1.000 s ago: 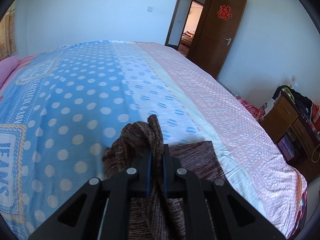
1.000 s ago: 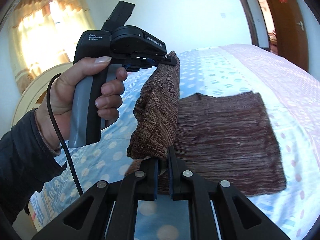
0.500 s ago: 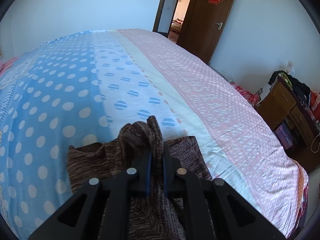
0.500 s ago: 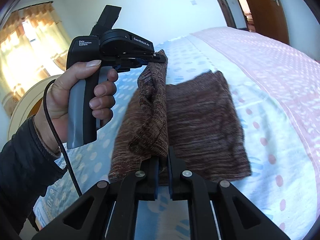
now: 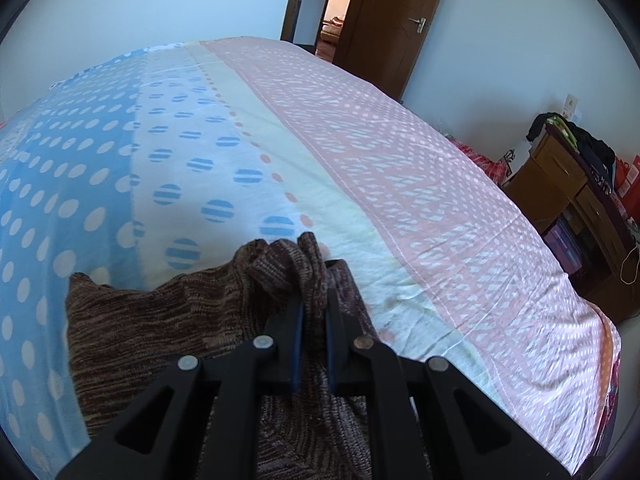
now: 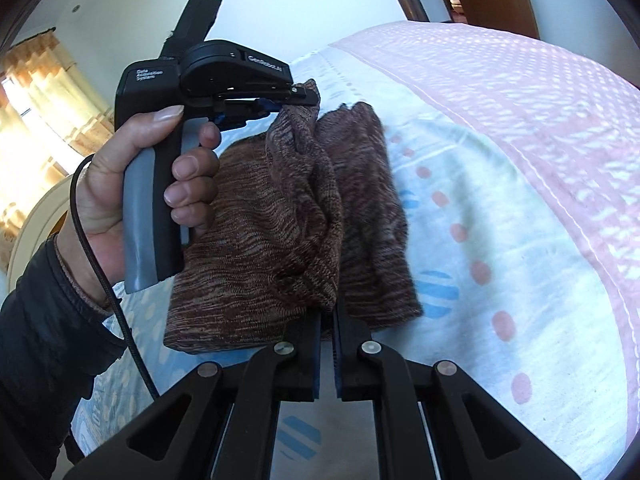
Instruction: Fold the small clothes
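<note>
Both tongs, left tongs (image 5: 310,312) and right tongs (image 6: 328,320), clamped on the brown knit garment (image 6: 280,216), should lower its edge evenly onto the bed (image 6: 500,184).

**Materials and surface finish**

Brown garment (image 6: 280,216): coarse marled knit, matt, ribbed. Bedsheet (image 5: 360,168): thin woven cotton-like cloth, matt, printed, lightly creased. Left gripper (image 5: 311,320) and right gripper (image 6: 328,320): matt black plastic with bright metal rivets; blue pads look rubbery. Handle of the left unit: grey smooth plastic. Door (image 5: 384,20) at 1 o'clock: glossy brown wood.
</note>
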`<state>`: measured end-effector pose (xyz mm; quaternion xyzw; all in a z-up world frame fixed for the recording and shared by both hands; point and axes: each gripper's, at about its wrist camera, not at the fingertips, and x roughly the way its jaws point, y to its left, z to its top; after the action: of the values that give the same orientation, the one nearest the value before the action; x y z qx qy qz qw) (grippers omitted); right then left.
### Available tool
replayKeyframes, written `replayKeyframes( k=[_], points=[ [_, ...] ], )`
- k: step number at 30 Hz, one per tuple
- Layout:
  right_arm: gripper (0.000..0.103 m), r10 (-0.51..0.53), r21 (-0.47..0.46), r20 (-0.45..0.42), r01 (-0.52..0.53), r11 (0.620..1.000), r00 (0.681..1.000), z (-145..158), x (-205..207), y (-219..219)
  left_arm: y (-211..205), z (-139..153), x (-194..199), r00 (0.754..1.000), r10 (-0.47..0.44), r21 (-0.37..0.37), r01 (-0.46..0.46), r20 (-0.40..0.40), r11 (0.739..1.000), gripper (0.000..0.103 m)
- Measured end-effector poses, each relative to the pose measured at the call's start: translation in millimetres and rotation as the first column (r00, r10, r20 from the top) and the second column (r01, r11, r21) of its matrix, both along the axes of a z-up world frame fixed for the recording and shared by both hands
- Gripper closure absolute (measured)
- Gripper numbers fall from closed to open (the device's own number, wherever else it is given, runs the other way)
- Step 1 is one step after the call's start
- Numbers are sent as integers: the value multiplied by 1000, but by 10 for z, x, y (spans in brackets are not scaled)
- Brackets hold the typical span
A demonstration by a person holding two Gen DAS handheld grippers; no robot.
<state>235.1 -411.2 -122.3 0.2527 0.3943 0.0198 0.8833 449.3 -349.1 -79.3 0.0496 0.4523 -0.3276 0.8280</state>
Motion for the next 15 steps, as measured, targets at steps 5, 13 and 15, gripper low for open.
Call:
replayKeyframes(
  k=[5, 13, 15],
  points=[
    [99, -26, 20, -12, 26, 999, 1000, -42, -91, -87, -175, -132, -37, 1000, -19, 39, 18, 19, 999, 92],
    [75, -114, -38, 21, 115, 993, 993, 130, -395, -261, 113, 117, -371, 989, -13, 61, 4, 151, 998, 39],
    [70, -132, -90, 58, 137, 986, 989, 276, -488, -268, 400, 196, -536, 976, -2, 46, -8, 217, 999, 33]
  ],
)
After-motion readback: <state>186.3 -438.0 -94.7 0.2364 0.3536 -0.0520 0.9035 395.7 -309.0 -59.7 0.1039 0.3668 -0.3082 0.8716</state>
